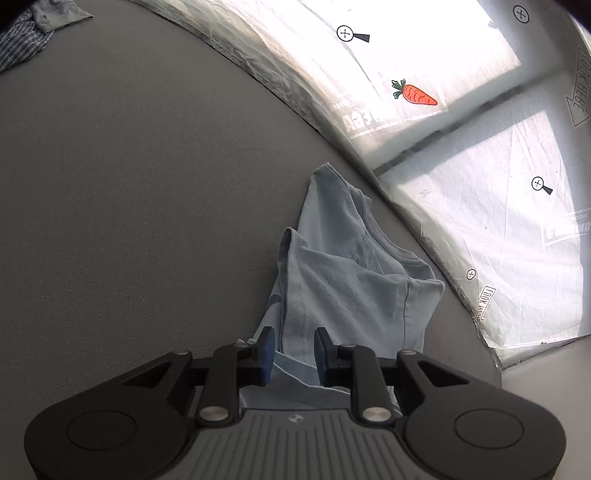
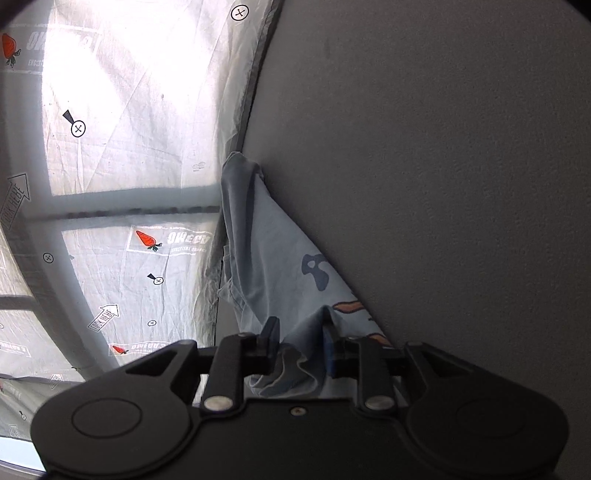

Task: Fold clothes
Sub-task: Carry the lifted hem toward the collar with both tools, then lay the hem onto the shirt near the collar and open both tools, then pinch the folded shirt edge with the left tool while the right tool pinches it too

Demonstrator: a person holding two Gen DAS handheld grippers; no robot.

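A light blue T-shirt [image 1: 343, 280] lies crumpled near the edge of a grey table [image 1: 129, 221], its collar toward the edge. My left gripper [image 1: 293, 349] is open, its blue pads on either side of a fold of the shirt, without pinching it. In the right wrist view the same shirt [image 2: 266, 251] shows a dark printed figure and hangs in folds. My right gripper [image 2: 301, 345] is open, with a raised ridge of the shirt's cloth between its fingers.
A white printed sheet with carrots and arrows [image 1: 480, 129] covers the floor beyond the table edge; it also shows in the right wrist view [image 2: 129, 184]. Other clothes, a checked one and a grey one [image 1: 33, 33], lie at the table's far left corner.
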